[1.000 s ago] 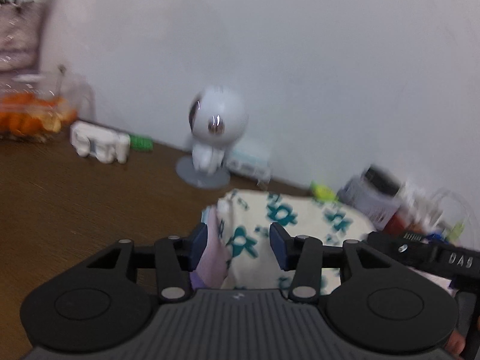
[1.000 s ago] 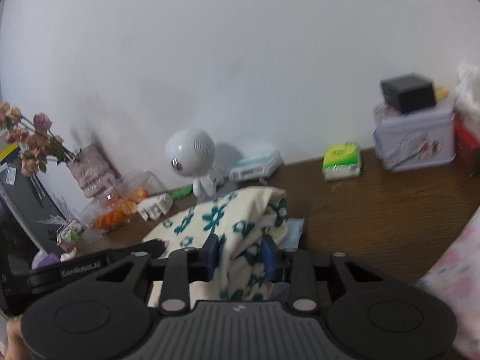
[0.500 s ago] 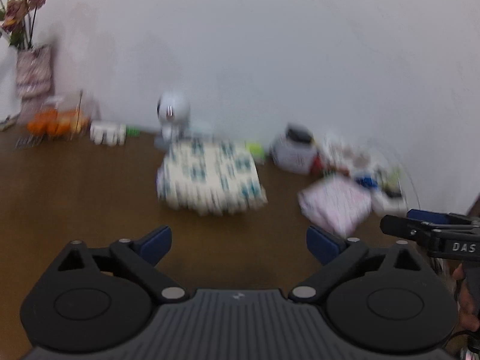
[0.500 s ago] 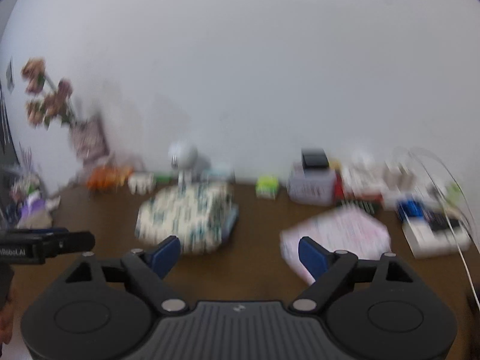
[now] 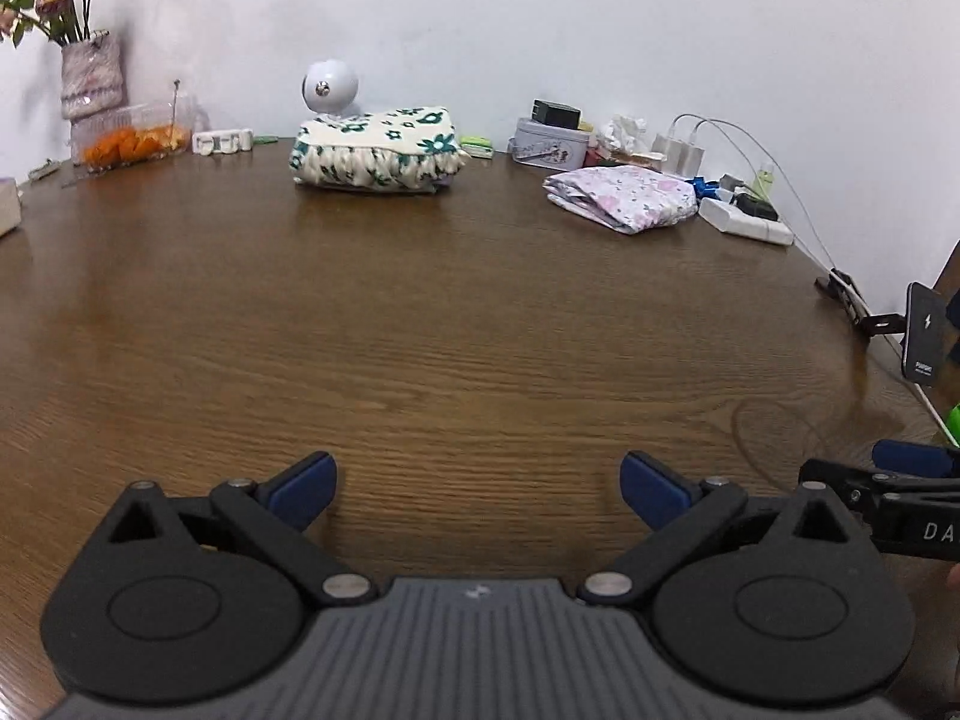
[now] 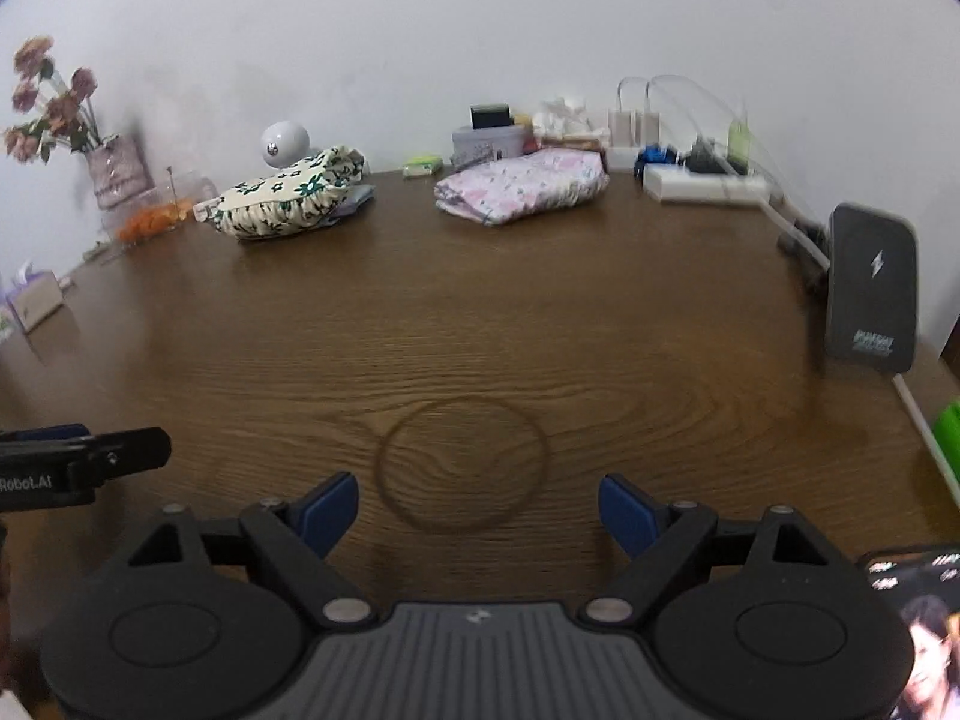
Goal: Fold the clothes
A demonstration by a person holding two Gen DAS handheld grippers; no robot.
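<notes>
Folded cream floral garment [image 5: 377, 147] at the table's [image 5: 456, 324] far edge by the wall, folded pink floral garment [image 5: 624, 198] to its right, left gripper [image 5: 477, 489] and right gripper [image 6: 479, 513] low over the near tabletop, level, fingers spread wide, holding nothing

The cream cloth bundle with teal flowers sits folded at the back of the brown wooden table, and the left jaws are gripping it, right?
Not quite. The cream cloth bundle with teal flowers does sit folded at the back of the brown wooden table, but the left wrist view shows the left jaws open and empty, far from it.
</notes>
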